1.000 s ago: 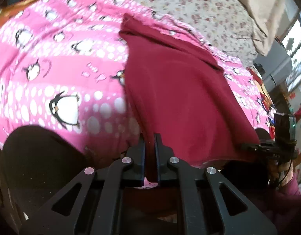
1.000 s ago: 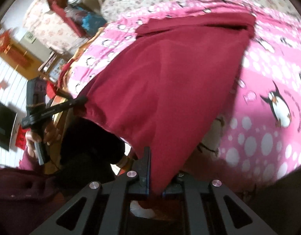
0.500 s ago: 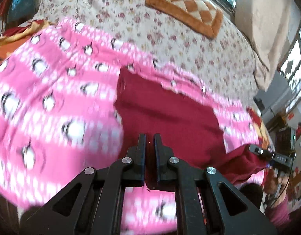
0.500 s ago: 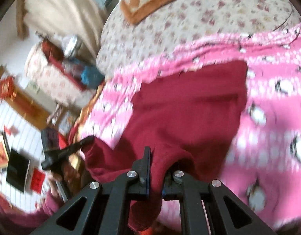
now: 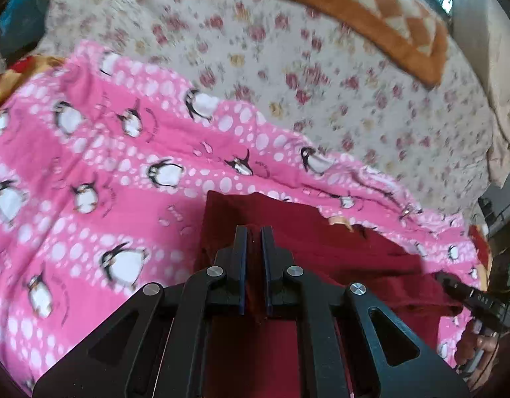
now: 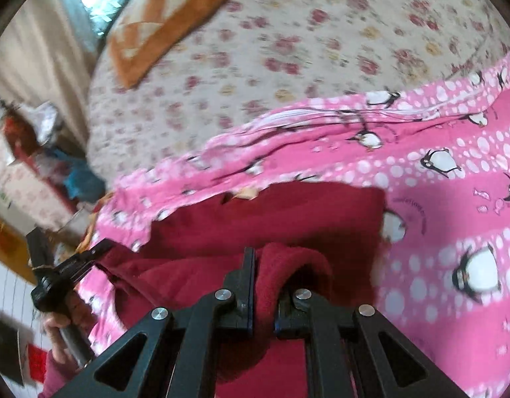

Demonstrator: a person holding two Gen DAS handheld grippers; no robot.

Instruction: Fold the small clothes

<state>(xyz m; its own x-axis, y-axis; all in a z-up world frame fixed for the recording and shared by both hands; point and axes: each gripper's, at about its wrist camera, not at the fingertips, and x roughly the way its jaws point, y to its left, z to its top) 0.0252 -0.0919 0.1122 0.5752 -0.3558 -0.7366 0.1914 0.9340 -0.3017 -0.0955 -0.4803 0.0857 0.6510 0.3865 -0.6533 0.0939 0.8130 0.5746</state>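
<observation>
On the bed, the dark red garment [image 5: 347, 258] lies across the pink penguin blanket [image 5: 89, 172], which covers part of the floral bedspread [image 5: 321, 76]. Your left gripper [image 5: 254, 232] has its fingers pinched nearly together on one edge of the red cloth. Your right gripper [image 6: 266, 255] likewise grips a thick bunched fold of it; the fabric bulges up between and over the fingers. Near edge of the garment is lifted and doubled toward its far edge. An orange checked cushion [image 6: 175, 13] sits beyond, near the window.
</observation>
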